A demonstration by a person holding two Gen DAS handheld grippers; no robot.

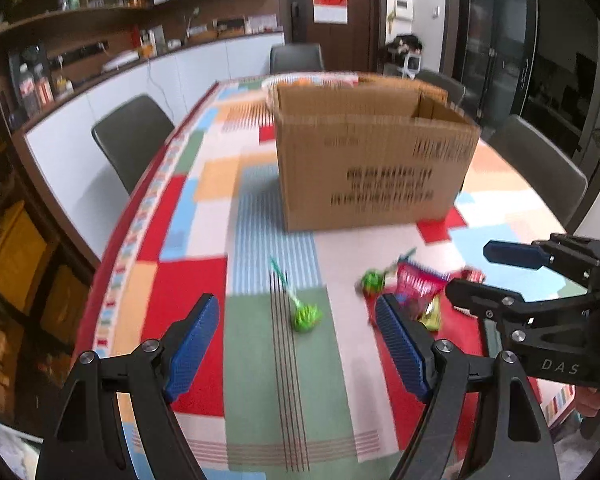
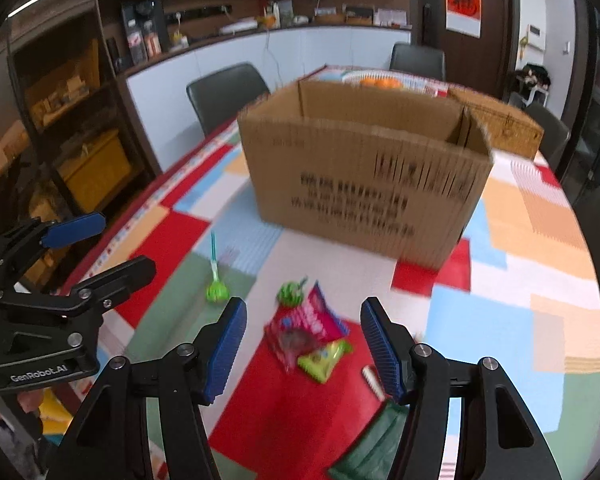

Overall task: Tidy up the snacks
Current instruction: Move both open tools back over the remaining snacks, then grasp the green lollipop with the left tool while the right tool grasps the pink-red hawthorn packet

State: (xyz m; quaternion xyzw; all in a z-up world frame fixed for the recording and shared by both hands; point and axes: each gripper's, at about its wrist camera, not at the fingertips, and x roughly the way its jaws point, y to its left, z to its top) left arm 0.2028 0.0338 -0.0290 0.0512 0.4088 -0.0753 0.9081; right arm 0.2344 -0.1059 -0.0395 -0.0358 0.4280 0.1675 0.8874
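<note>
An open cardboard box stands on the patchwork tablecloth. In front of it lie a green lollipop, a second green lollipop, a red packet and a yellow-green packet. My left gripper hangs open above the first lollipop, holding nothing. To its right, my right gripper is open above the packets, also holding nothing.
A small striped sweet and a dark green packet lie near the table's front edge. Behind the box are a wicker basket and a plate of oranges. Dark chairs ring the table.
</note>
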